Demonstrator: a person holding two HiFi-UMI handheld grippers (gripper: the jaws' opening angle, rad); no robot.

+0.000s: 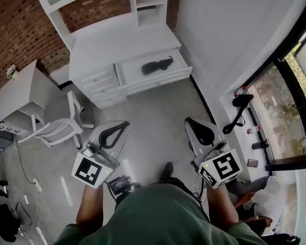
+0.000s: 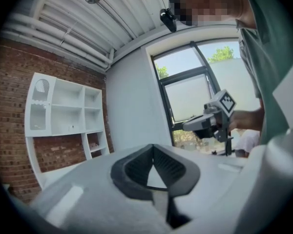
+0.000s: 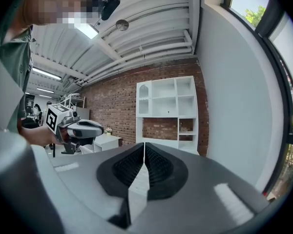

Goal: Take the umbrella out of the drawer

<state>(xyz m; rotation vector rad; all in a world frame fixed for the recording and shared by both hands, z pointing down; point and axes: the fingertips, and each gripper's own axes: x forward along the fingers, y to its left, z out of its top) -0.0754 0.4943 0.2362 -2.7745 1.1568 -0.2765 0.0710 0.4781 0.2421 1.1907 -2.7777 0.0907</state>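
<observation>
**Q:** What are your hands doing?

**A:** My left hand-held gripper (image 1: 121, 127) is clenched on nothing, its dark jaws pressed tip to tip. My right hand-held gripper (image 1: 190, 122) is also closed and empty. Both point forward, side by side but apart, above a grey floor (image 1: 153, 111).

**Q:** Where is the umbrella?

**A:** The umbrella (image 1: 155, 66) lies inside the open drawer (image 1: 160, 79) of a white table (image 1: 117, 40), well ahead of both tools. It shows as a small dark bundle. From my head camera I cannot make out its handle or strap.

**Q:** What else is hard to see?

**A:** My green shirt (image 1: 163, 213) fills the bottom of the head view and hides my elbows. A white chair (image 1: 58, 124) stands near the table, on my left. Each gripper view looks higher across the room, at a white shelf unit (image 3: 167, 106) against a brick wall (image 3: 117, 106). The drawer falls below their frames, so only the head view shows it.
</observation>
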